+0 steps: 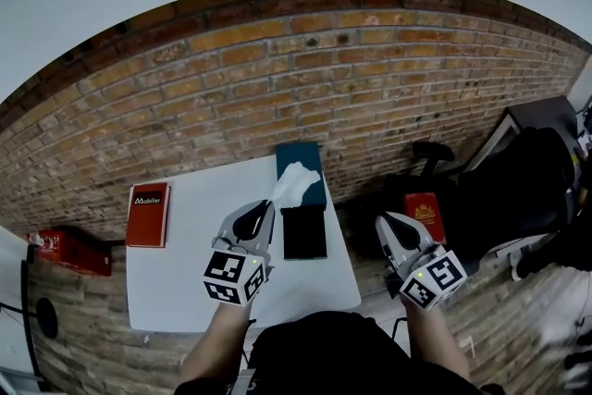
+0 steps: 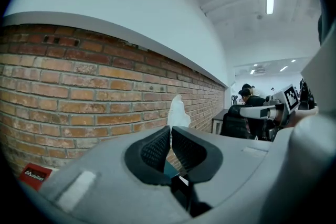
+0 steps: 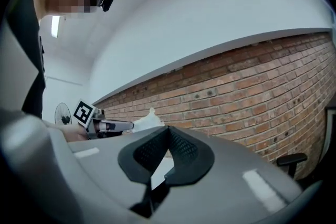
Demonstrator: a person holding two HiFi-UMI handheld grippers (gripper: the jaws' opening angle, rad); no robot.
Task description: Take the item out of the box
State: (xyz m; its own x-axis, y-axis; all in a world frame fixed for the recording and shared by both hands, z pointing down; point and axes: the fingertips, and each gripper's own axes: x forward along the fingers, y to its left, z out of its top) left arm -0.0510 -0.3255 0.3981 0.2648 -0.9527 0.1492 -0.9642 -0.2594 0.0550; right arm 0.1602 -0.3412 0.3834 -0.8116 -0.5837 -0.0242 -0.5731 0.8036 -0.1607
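Tissue (image 1: 294, 184) sits pinched between my left gripper's (image 1: 267, 208) clenched fingers (image 2: 156, 148), poking past them near the teal box (image 1: 301, 154); my right gripper (image 1: 385, 223) is clenched, empty.

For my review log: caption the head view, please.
Left gripper pinches a white tissue over the teal box; right gripper hangs shut beside the table.

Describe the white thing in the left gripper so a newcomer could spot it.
Against the brick wall stands a white table, with a teal box at its far edge. Over it is the tissue, pinched by the left gripper. It alone is white, soft and crumpled; its neighbours are flat and hard-edged.
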